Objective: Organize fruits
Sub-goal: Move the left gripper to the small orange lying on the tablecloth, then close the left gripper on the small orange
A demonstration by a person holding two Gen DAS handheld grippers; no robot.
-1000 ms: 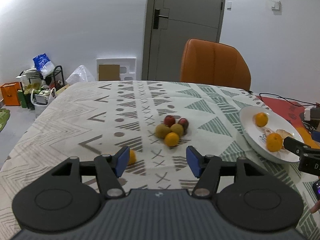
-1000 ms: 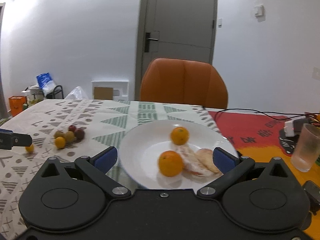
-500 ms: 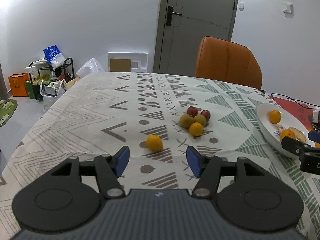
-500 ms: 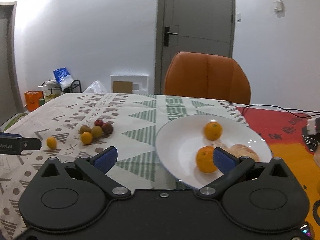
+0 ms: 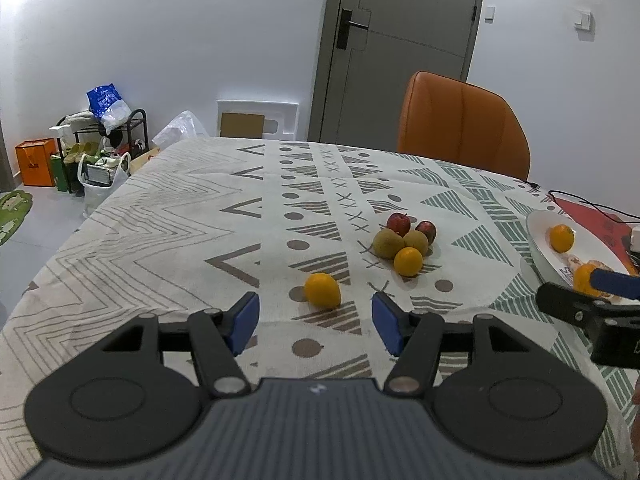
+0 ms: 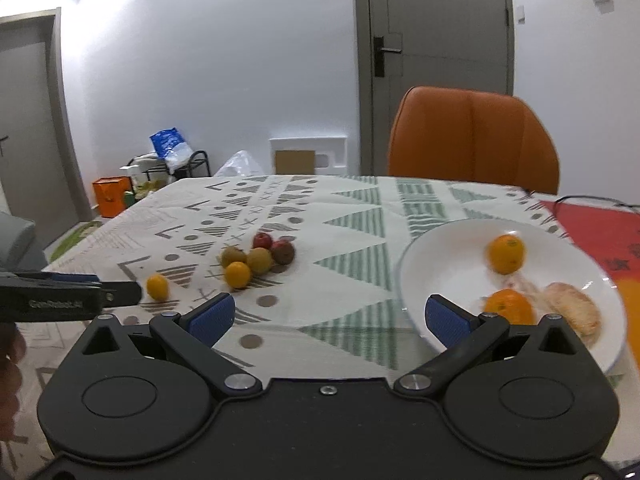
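A lone orange (image 5: 322,289) lies on the patterned tablecloth just ahead of my open, empty left gripper (image 5: 315,322); it also shows in the right wrist view (image 6: 157,286). A cluster of fruit (image 5: 404,242) lies beyond it: two red apples, two brownish fruits and an orange, also in the right wrist view (image 6: 256,256). A white plate (image 6: 444,256) at the right holds two oranges (image 6: 506,253) and peeled pieces (image 6: 572,310). My right gripper (image 6: 328,316) is open and empty, over the tablecloth just left of the plate.
An orange chair (image 5: 462,120) stands at the table's far side before a grey door (image 5: 404,40). A red mat (image 6: 600,224) with a cable lies right of the plate. Bags and a rack (image 5: 100,136) stand on the floor at the left.
My left gripper swung left and now has the lone orange centred ahead between its fingers. My right gripper swung left, so the plate now sits at the right of its view.
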